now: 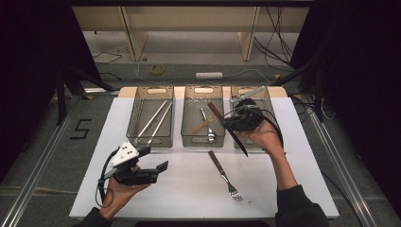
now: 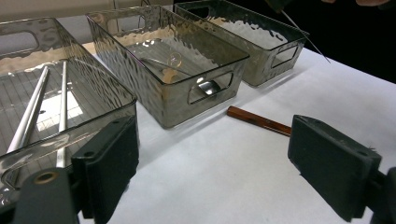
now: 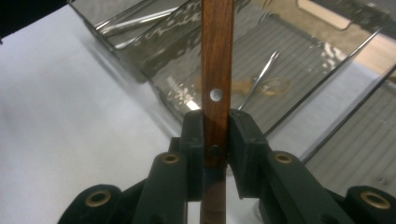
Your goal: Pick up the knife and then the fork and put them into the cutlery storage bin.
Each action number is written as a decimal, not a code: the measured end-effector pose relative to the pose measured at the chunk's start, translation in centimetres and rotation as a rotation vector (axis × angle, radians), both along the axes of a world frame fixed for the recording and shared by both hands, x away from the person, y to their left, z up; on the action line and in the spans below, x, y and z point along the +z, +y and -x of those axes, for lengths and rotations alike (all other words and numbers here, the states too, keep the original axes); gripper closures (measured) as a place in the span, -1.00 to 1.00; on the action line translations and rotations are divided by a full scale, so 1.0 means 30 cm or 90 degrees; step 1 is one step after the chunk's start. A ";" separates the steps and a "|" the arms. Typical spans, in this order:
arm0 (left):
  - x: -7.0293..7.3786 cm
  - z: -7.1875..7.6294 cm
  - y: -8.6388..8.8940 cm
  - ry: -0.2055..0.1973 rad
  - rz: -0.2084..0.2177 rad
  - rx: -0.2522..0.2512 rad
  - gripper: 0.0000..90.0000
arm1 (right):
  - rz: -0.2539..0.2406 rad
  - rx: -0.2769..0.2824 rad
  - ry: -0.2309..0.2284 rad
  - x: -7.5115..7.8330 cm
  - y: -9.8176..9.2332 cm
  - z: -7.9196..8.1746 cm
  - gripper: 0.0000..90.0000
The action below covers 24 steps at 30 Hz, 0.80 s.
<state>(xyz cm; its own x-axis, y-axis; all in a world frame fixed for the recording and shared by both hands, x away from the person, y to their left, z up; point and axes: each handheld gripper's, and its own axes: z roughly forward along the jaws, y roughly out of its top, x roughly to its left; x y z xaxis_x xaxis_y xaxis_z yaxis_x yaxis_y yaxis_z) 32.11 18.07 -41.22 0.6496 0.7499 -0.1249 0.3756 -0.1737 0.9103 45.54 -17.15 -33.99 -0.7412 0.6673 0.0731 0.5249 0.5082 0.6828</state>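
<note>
A wooden-handled knife (image 3: 217, 70) is clamped by its handle between the two fingers (image 3: 192, 140) of the right gripper (image 1: 238, 124), raised over the gap between the middle tray (image 1: 185, 124) and the right tray (image 1: 267, 101), its blade slanting toward 6 o'clock. On the tabletop (image 1: 189, 189) below lies a fork (image 1: 224, 176). At 8 o'clock, the left gripper (image 1: 158, 169) hangs with fingers wide, holding nothing.

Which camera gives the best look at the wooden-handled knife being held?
The high view: the knife shows whole, handle to blade tip, in the right tool. The right gripper view shows the handle clamped close up. The left gripper view catches a thin blade sliver.
</note>
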 end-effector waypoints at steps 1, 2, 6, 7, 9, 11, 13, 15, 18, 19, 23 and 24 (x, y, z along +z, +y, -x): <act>0.000 0.000 0.000 0.000 0.000 0.000 -0.64 | -0.003 -0.004 -0.005 0.006 -0.004 -0.005 0.72; 0.000 0.000 0.001 0.000 -0.001 0.000 -0.64 | -0.006 -0.008 -0.007 0.012 -0.009 -0.010 0.72; 0.000 0.000 0.001 0.000 0.000 0.000 -0.64 | -0.014 -0.030 -0.024 0.034 -0.032 -0.038 0.72; 0.001 0.000 0.001 -0.001 -0.001 0.000 -0.64 | -0.014 -0.037 -0.025 0.039 -0.038 -0.046 0.72; 0.000 0.000 0.000 -0.001 0.004 0.003 -0.64 | -0.016 -0.050 -0.035 0.046 -0.051 -0.063 0.72; 0.000 0.000 0.001 0.000 0.005 0.004 -0.64 | -0.016 -0.065 -0.040 0.051 -0.063 -0.078 0.72; 0.000 0.000 0.000 0.000 0.005 0.004 -0.64 | -0.018 -0.082 -0.047 0.053 -0.077 -0.093 0.72; 0.000 0.000 0.001 -0.001 0.003 0.002 -0.64 | -0.026 -0.097 -0.050 0.053 -0.095 -0.109 0.72; 0.000 0.000 0.000 -0.001 0.002 0.002 -0.64 | -0.028 -0.120 -0.059 0.051 -0.114 -0.130 0.72; 0.000 0.000 0.000 0.000 0.000 0.000 -0.64 | -0.028 -0.124 -0.065 0.049 -0.119 -0.137 0.72; 0.000 0.000 -0.001 0.000 -0.001 0.000 -0.64 | -0.023 -0.153 -0.070 0.028 -0.139 -0.174 0.72; 0.000 0.000 -0.001 -0.001 -0.001 0.000 -0.64 | -0.022 -0.161 -0.071 0.022 -0.142 -0.181 0.72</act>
<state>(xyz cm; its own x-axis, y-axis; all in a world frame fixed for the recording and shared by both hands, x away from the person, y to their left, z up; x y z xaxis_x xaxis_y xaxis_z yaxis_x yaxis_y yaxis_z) 32.11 18.05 -41.21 0.6503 0.7497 -0.1228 0.3747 -0.1759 0.9103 50.98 -21.42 -33.33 -0.5555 0.8311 0.0257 0.5527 0.3460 0.7581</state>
